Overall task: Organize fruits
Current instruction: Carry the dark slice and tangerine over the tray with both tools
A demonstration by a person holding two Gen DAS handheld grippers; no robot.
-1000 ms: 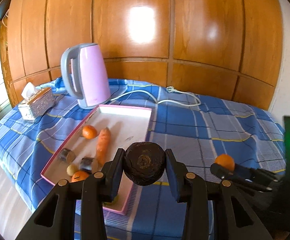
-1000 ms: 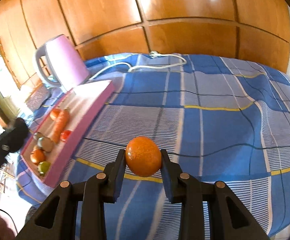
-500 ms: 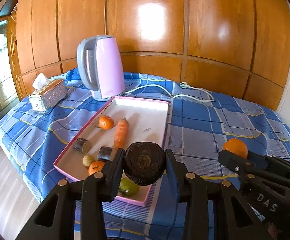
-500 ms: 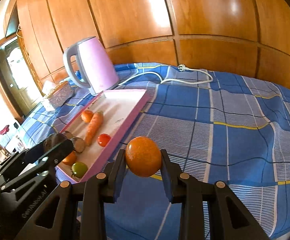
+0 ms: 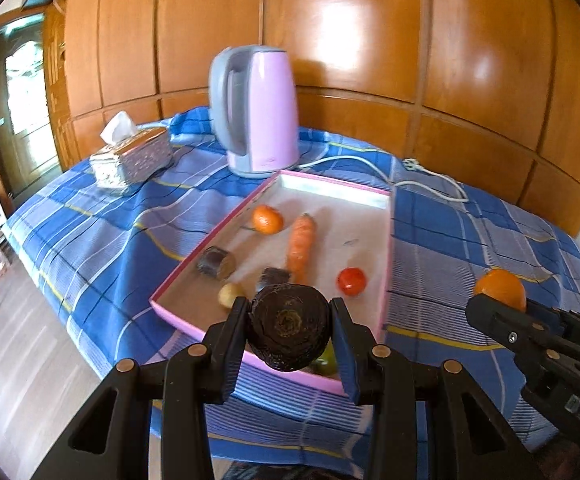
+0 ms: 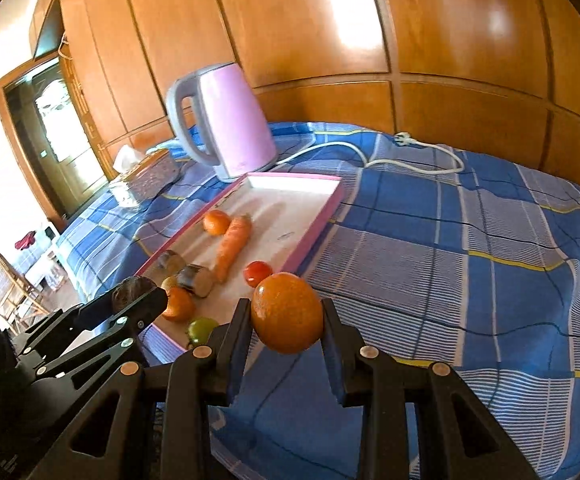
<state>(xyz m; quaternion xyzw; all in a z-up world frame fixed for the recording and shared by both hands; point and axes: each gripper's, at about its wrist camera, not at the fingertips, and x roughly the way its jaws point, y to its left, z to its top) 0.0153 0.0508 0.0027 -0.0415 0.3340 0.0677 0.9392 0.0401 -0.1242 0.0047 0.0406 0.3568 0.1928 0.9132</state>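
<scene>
My left gripper (image 5: 289, 330) is shut on a dark round fruit (image 5: 289, 328) and holds it above the near edge of the pink tray (image 5: 388, 240). My right gripper (image 6: 287, 316) is shut on an orange (image 6: 287, 312), held just right of the tray's (image 6: 322, 216) near end. The tray holds a carrot (image 5: 301, 242), a tangerine (image 5: 267, 219), a red tomato (image 5: 351, 280), two dark stubby pieces (image 5: 215, 263), a small yellowish fruit (image 5: 230, 294) and a green fruit (image 6: 202, 329). The right gripper and its orange (image 5: 500, 289) show in the left wrist view.
A pink kettle (image 5: 256, 112) stands behind the tray with its white cord (image 5: 430, 178) trailing right. A tissue box (image 5: 130, 158) sits at the back left. The blue checked cloth (image 6: 470, 260) covers the table; its front edge drops to the floor (image 5: 22, 360).
Both grippers have swung left toward the tray, still holding their fruits. The tray and kettle now sit nearer the middle of both views.
</scene>
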